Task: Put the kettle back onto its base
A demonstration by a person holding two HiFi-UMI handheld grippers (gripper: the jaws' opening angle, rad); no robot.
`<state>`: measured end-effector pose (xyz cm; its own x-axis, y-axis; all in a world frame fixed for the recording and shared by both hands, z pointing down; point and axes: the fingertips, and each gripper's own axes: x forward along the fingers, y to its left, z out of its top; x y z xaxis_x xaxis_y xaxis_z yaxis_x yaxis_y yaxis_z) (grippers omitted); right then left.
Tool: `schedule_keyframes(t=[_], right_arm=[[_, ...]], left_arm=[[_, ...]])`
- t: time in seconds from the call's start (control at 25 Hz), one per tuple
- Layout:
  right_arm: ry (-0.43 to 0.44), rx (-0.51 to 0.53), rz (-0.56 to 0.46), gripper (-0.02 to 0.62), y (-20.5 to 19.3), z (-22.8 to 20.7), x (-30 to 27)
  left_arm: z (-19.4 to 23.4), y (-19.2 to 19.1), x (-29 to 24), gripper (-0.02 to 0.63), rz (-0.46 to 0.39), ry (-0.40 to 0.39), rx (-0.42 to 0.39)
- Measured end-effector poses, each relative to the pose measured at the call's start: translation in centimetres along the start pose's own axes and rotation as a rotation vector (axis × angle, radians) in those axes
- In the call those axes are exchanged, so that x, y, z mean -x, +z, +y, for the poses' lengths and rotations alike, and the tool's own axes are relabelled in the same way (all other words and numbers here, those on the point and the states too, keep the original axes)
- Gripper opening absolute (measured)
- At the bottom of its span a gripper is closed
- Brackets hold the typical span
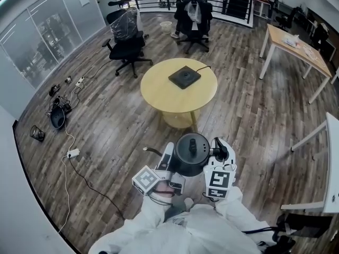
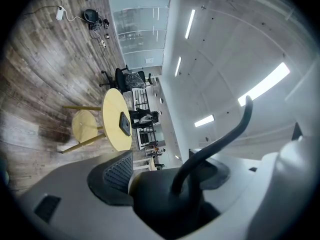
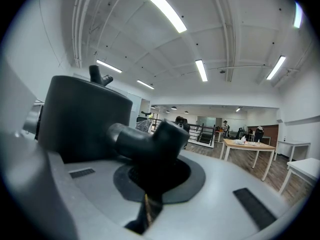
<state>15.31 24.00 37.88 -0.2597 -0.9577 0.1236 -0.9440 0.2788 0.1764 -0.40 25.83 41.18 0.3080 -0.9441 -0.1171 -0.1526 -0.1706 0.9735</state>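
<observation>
I carry a black kettle between both grippers, over the wooden floor in front of the person's white sleeves. My left gripper is shut on the kettle's left side, and its own view shows a dark kettle part between its pads. My right gripper is shut on the kettle's handle, with the kettle's body to the left of it. The flat black base lies on a round yellow table ahead; the left gripper view also shows the base.
Two black office chairs stand beyond the round table. A wooden desk is at the far right and a white table at the right edge. Cables and a power strip lie on the floor at left.
</observation>
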Motion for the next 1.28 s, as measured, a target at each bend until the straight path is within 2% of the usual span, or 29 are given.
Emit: schedule_keyframes(t=[0.12, 0.24, 0.4, 0.64, 0.84, 1.28], right_arm=[[0.002, -0.002, 0.004, 0.014, 0.7, -0.5, -2.3], [0.002, -0.003, 0.000, 0.014, 0.5, -0.4, -3.8], [-0.003, 0.002, -0.003, 0.014, -0.5, -0.4, -4.2], [-0.010, 0.006, -0.005, 0.014, -0.4, -0.7, -7.4], [-0.021, 0.012, -0.004, 0.014, 0.4, -0.5, -11.2], [-0.060, 0.012, -0.005, 0.014, 2.5, -0.1, -21.4]], left_arm=[[0.2, 1.1, -2.1, 0.347, 0.002, 0.014, -0.010], [0.3, 1.7, -3.5, 0.347, 0.000, -0.008, 0.003], [2.1, 1.6, -3.5, 0.347, 0.003, 0.010, -0.006], [3.2, 3.1, -6.5, 0.347, 0.009, 0.004, -0.010], [3.2, 5.3, -9.8, 0.347, 0.013, -0.016, 0.016], [5.2, 11.7, -18.5, 0.347, 0.047, -0.020, 0.009]])
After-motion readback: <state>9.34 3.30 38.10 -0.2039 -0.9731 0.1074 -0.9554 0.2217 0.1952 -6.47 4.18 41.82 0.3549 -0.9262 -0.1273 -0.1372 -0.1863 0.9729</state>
